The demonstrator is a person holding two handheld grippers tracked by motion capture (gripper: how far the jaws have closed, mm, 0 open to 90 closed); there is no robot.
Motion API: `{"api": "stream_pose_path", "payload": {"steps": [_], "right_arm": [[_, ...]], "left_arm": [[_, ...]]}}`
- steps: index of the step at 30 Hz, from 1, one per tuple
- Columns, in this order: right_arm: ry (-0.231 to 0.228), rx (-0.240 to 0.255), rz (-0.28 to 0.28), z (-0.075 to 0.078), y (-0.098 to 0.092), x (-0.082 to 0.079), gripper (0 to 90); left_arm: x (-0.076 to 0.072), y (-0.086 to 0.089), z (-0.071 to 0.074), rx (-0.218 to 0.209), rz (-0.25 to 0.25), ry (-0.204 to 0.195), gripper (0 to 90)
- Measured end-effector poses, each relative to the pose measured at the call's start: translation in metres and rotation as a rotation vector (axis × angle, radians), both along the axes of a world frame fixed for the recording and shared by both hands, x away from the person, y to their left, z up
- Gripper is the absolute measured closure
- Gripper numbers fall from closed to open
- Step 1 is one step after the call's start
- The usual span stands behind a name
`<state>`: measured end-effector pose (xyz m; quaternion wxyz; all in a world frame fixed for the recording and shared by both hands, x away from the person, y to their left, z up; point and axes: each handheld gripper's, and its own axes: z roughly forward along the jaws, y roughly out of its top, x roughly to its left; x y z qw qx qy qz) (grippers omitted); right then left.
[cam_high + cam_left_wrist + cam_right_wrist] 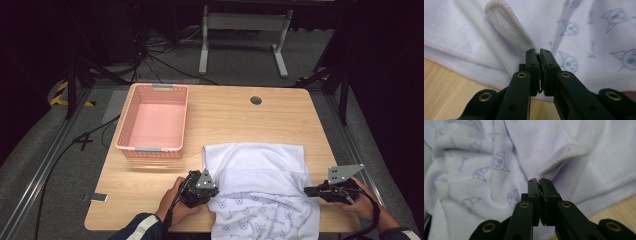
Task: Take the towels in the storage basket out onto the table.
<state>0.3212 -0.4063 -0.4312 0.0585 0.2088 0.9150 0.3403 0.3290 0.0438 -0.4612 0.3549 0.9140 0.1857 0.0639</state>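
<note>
A white towel [260, 185] printed with small blue cartoon figures is seen spread across the near half of a wooden counter [235, 115], its near end draped over the counter's front edge. The towel is gripped at both sides: the left gripper [212, 189] is closed on the left hem, and in the left gripper view [538, 56] a folded corner of the ribbed edge is pinched between the jaws. At the opposite side, the right gripper [307, 190] is clamped on the right hem, where the right gripper view [539, 181] shows the stitched edge caught between the closed jaws. Each gripper is held low over the counter by a hand entering from the near side. A pink basket [126, 131] is set at the counter's far left, well apart from the towel.
</note>
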Motion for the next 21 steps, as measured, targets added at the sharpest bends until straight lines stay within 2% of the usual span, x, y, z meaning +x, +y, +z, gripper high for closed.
{"api": "stream_pose_path", "payload": {"steps": [1,2,3,4,5,6,9,11,13,15,19,21], "right_arm": [[0.008,0.001,-0.020,-0.003,0.000,0.002,86.4],[0.008,-0.035,-0.045,-0.007,0.001,0.005,86.4],[0.013,-0.032,-0.081,-0.012,0.000,0.010,86.5],[0.013,-0.032,-0.081,-0.012,0.000,0.010,86.5],[-0.003,-0.018,-0.136,-0.014,-0.002,0.019,86.6],[-0.003,-0.018,-0.136,-0.014,-0.002,0.019,86.6],[-0.052,-0.036,-0.224,-0.014,-0.003,0.043,86.7],[-0.082,-0.054,-0.258,-0.014,-0.002,0.059,86.8],[-0.114,-0.079,-0.305,-0.014,-0.001,0.086,86.8],[-0.131,-0.091,-0.331,-0.014,0.000,0.104,86.8],[-0.132,-0.078,-0.385,-0.014,0.002,0.132,86.7],[-0.132,-0.063,-0.400,-0.013,0.002,0.139,86.3]], "left_arm": [[0.005,0.000,-0.001,-0.010,0.012,0.002,86.2],[0.008,-0.002,0.000,0.009,0.027,-0.010,86.4],[0.016,-0.004,0.002,0.037,0.048,-0.034,86.6],[0.016,-0.004,0.002,0.037,0.048,-0.034,86.6],[0.030,-0.007,0.001,0.040,0.079,-0.066,86.7],[0.030,-0.007,0.001,0.040,0.079,-0.066,86.7],[0.058,-0.016,0.001,0.050,0.142,-0.097,86.8],[0.076,-0.022,0.002,0.058,0.186,-0.097,86.9],[0.099,-0.028,0.002,0.060,0.222,-0.100,86.9],[0.114,-0.032,0.004,0.085,0.255,-0.099,87.0],[0.137,-0.035,0.005,0.070,0.308,-0.087,86.9],[0.140,-0.035,0.006,0.047,0.329,-0.077,86.7]]}}
